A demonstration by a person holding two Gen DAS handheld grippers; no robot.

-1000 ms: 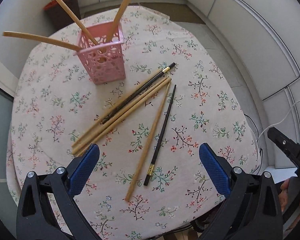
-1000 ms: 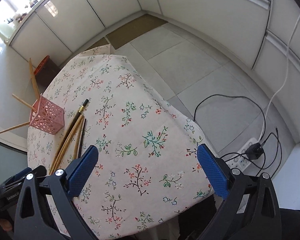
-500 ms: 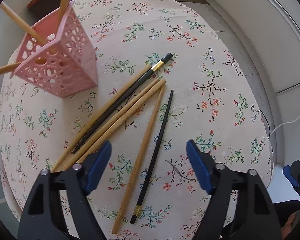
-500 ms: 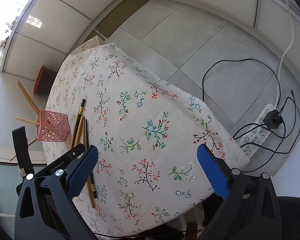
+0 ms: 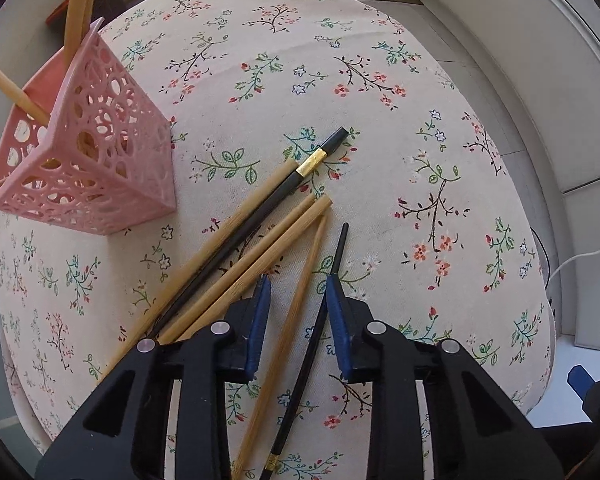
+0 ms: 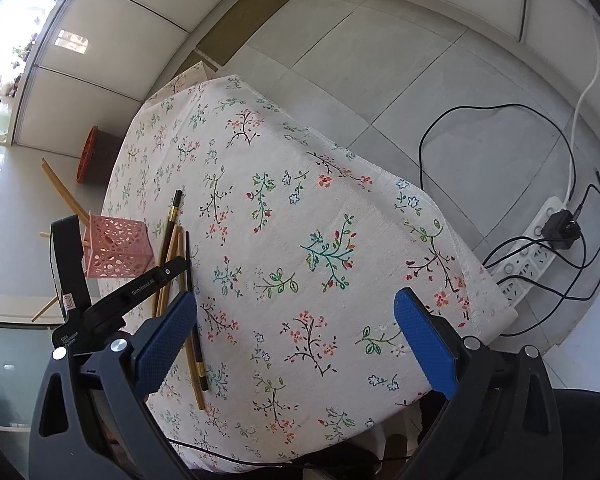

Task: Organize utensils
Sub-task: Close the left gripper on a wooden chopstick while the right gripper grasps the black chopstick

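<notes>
Near the table's front edge, we have lowered the left gripper over two loose chopsticks (one wooden, one black); its jaws are closing, not yet pinching. Pink holder next. Right gripper hangs apart, empty.

Table w/ floral cloth, pink holder on it, loose chopsticks beside.

Only readable bit was on the black plastic left gripper as seen from the right wrist camera: small white lettering along its arm looked like "GenRobot.AI". There was another two-line white print lower on its body, too tiny to make out. Nothing else carried any text.
</notes>
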